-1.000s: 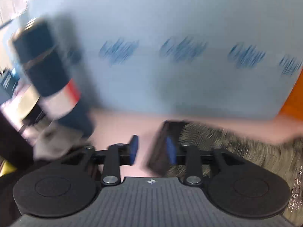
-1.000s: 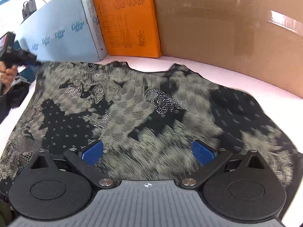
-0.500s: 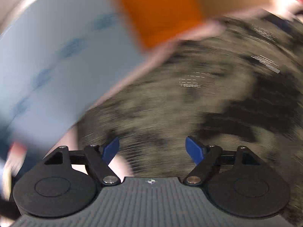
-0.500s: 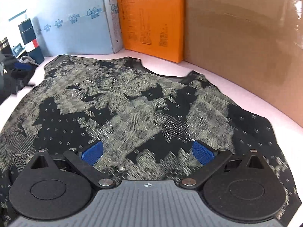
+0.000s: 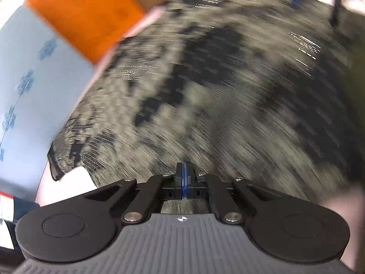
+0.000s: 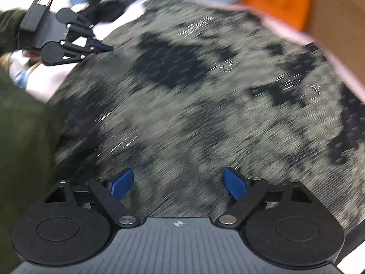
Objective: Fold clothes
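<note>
A black and beige patterned top (image 5: 228,91) lies spread flat on the pale table and is blurred by motion in both views. My left gripper (image 5: 184,178) hangs over its near edge, the blue pads pressed together; I see no cloth between them. In the right wrist view the left gripper (image 6: 102,45) sits at the top's (image 6: 194,114) far left edge, its tips at the hem. My right gripper (image 6: 178,182) hovers above the cloth. Its jaws stand wide and are closing, with nothing clamped between the pads (image 6: 235,186).
An orange box (image 5: 86,18), a light blue box (image 5: 29,80) and a brown cardboard wall (image 6: 337,11) stand along the table's back. Bare pale table (image 5: 75,182) shows beside the hem. A person's dark green sleeve (image 6: 22,137) fills the left of the right wrist view.
My left gripper swung from facing the blue box to over the top, its jaws widening, then snapping shut. The right gripper swung left over the cloth and its jaws narrowed a little.
</note>
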Available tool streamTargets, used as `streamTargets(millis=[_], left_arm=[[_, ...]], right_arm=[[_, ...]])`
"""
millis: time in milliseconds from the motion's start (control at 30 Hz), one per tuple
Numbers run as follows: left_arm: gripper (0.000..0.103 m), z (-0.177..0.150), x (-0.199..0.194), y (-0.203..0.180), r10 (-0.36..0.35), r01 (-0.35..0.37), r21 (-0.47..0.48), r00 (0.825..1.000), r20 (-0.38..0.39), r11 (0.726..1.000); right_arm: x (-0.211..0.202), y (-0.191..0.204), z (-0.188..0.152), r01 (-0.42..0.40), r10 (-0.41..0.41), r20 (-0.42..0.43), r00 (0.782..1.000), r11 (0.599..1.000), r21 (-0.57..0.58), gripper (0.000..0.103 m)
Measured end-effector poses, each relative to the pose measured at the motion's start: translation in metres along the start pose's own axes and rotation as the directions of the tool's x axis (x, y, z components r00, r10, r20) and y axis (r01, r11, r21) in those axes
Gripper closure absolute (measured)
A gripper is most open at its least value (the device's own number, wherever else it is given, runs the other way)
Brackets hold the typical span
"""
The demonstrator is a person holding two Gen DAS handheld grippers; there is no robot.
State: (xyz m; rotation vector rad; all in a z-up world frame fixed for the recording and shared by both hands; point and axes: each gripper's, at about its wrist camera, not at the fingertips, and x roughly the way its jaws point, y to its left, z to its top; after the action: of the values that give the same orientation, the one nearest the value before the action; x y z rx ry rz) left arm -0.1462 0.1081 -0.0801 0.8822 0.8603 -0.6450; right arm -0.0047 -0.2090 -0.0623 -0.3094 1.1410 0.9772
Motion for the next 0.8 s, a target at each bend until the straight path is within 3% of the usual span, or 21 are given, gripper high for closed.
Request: streamTargets(millis=[67, 167, 200, 233, 267, 333, 400, 433, 500, 567, 600, 633, 667, 700, 733, 800], left_arm=[[0.103, -0.011, -0.013, 0.002, -0.124, 0.124, 0.004, 0.99, -0.06, 0.992], [0.1, -0.022, -0.03, 0.01, -0.318, 0.323, -0.005, 0.932, -0.174, 0.947], [0.095, -0.024, -0.038, 0.014, -0.353, 0.363, 0.016, 0.916, -0.193, 0.932], [0.084, -0.025, -0.047, 0.018, -0.362, 0.377, 0.048, 0.912, -0.195, 0.925], [0.079, -0.023, -0.054, 0.025, -0.349, 0.368, 0.084, 0.919, -0.182, 0.926], [0.053, -0.008, -0.06, 0.048, -0.266, 0.279, 0.111, 0.957, -0.116, 0.954], [0.041, 0.013, -0.049, 0.069, -0.118, 0.122, 0.09, 0.992, -0.044, 0.988], [0.039, 0.023, -0.037, 0.077, -0.034, 0.034, 0.065, 0.999, -0.009, 0.997], [0.039, 0.042, -0.004, 0.082, 0.122, -0.122, 0.013, 0.992, 0.025, 0.992], [0.039, 0.057, 0.031, 0.081, 0.205, -0.204, -0.005, 0.978, 0.045, 0.979], [0.037, 0.063, 0.048, 0.08, 0.237, -0.237, -0.013, 0.97, 0.057, 0.971], [0.035, 0.065, 0.061, 0.083, 0.246, -0.245, -0.025, 0.968, 0.046, 0.969], [0.035, 0.066, 0.073, 0.084, 0.212, -0.212, -0.033, 0.977, 0.0, 0.977], [0.046, 0.065, 0.071, 0.085, 0.169, -0.169, -0.043, 0.986, -0.012, 0.985], [0.064, 0.063, 0.068, 0.085, 0.125, -0.125, -0.054, 0.992, -0.017, 0.991], [0.086, 0.058, 0.056, 0.083, 0.008, -0.011, -0.066, 0.999, -0.036, 0.998]], right_arm=[[-0.002, 0.007, -0.007, -0.146, 0.146, -0.077, 0.986, 0.989, 0.012, 0.013], [-0.004, 0.01, -0.015, -0.315, 0.323, -0.179, 0.929, 0.947, 0.071, 0.009], [-0.005, 0.01, -0.017, -0.349, 0.359, -0.209, 0.909, 0.933, 0.085, 0.009], [-0.007, 0.01, -0.017, -0.364, 0.374, -0.234, 0.897, 0.927, 0.084, 0.009], [-0.012, 0.007, -0.015, -0.358, 0.364, -0.244, 0.899, 0.931, 0.07, 0.009], [-0.027, -0.007, -0.004, -0.306, 0.312, -0.187, 0.931, 0.95, 0.06, 0.009], [-0.04, -0.024, 0.009, -0.226, 0.231, -0.105, 0.967, 0.972, 0.059, 0.004], [-0.044, -0.034, 0.016, -0.159, 0.163, -0.053, 0.985, 0.985, 0.061, 0.004], [-0.048, -0.052, 0.03, -0.03, 0.027, 0.041, 0.999, 0.996, 0.079, 0.004], [-0.039, -0.067, 0.038, 0.069, -0.081, 0.101, 0.992, 0.991, 0.114, 0.004], [-0.032, -0.072, 0.04, 0.074, -0.089, 0.112, 0.99, 0.989, 0.128, 0.004], [-0.026, -0.078, 0.04, 0.059, -0.076, 0.118, 0.99, 0.989, 0.138, 0.004], [-0.019, -0.082, 0.04, 0.048, -0.065, 0.113, 0.992, 0.988, 0.145, 0.004], [-0.015, -0.081, 0.039, 0.038, -0.051, 0.092, 0.994, 0.99, 0.138, 0.004], [-0.013, -0.078, 0.038, 0.028, -0.036, 0.065, 0.997, 0.992, 0.119, 0.002], [-0.011, -0.071, 0.035, -0.017, 0.016, 0.004, 1.0, 0.996, 0.082, 0.0]])
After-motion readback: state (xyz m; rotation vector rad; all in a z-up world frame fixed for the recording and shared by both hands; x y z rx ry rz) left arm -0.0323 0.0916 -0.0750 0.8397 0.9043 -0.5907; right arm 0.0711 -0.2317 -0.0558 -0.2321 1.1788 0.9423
